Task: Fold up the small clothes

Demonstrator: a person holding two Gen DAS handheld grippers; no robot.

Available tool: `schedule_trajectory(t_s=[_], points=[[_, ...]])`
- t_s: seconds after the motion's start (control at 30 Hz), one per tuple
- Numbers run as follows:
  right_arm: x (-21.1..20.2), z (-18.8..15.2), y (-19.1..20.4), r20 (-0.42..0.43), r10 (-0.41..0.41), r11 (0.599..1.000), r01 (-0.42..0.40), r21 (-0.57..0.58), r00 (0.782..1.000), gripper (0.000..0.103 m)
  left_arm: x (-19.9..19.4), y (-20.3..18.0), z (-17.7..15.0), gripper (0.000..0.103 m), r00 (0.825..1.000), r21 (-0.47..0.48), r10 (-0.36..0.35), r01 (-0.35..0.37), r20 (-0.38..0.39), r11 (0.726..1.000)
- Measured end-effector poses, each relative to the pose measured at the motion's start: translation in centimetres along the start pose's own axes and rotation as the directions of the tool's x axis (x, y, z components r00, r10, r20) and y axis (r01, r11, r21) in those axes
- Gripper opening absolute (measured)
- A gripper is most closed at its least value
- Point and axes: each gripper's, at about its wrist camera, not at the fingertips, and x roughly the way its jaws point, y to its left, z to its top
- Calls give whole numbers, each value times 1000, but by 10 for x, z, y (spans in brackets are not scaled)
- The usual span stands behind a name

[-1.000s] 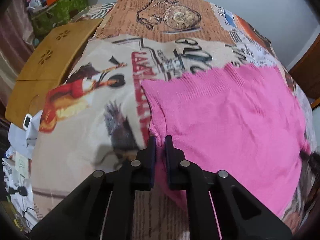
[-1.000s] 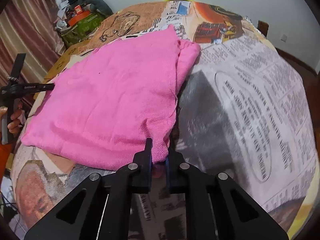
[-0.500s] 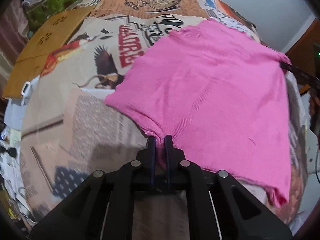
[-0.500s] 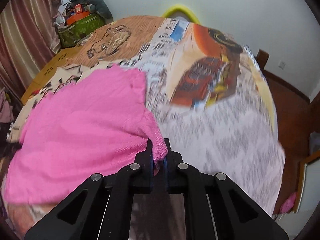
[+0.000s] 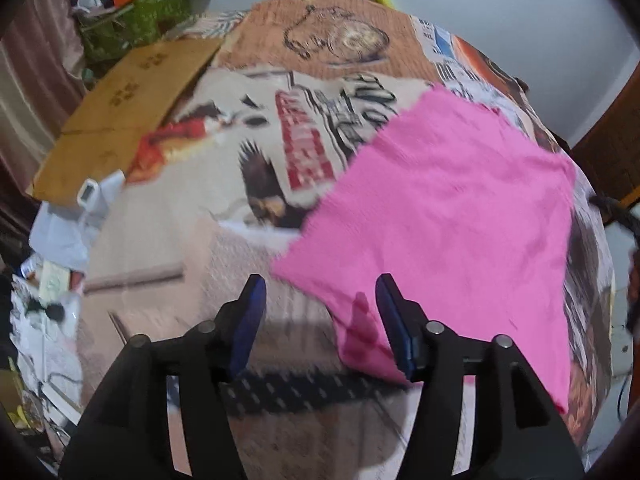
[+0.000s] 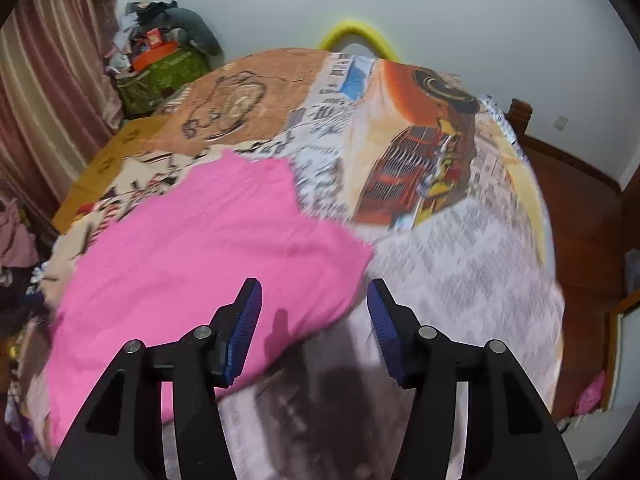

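A pink knit garment (image 5: 448, 216) lies flat on a bed covered with a newspaper-print sheet (image 5: 168, 248). In the left wrist view my left gripper (image 5: 320, 300) is open and empty, just above the garment's near left corner. In the right wrist view the same garment (image 6: 200, 248) lies to the left, and my right gripper (image 6: 314, 304) is open and empty above its near right edge. Both pairs of blue pads are wide apart.
A wooden board (image 5: 120, 112) lies along the bed's far left side, with clutter and a green box (image 5: 136, 16) behind it. Clothes are piled at the left in the right wrist view (image 6: 16, 240). The wooden floor (image 6: 580, 216) lies to the right of the bed.
Both grippers were shut on the garment's near corners, carried it across the bed, then opened and let it drop flat. Both now hover just above it.
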Motion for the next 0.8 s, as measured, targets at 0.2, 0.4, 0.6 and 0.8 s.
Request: schedule_trajectory(t_s=[0.2, 0.4, 0.6, 0.8], points=[[4, -46, 22, -66, 116, 990, -110, 87, 991, 62, 25, 11, 28, 59, 999, -1, 42, -42, -11, 999], [15, -65, 45, -78, 176, 977, -164, 136, 981, 62, 48, 8, 24, 59, 998, 24, 45, -44, -49, 999], [41, -56, 49, -93, 189, 968, -170, 185, 978, 61, 60, 6, 13, 61, 996, 48, 40, -36, -79, 998], [54, -52, 47, -86, 245, 952, -223, 209, 966, 11, 60, 5, 11, 62, 995, 52, 43, -39, -87, 998]])
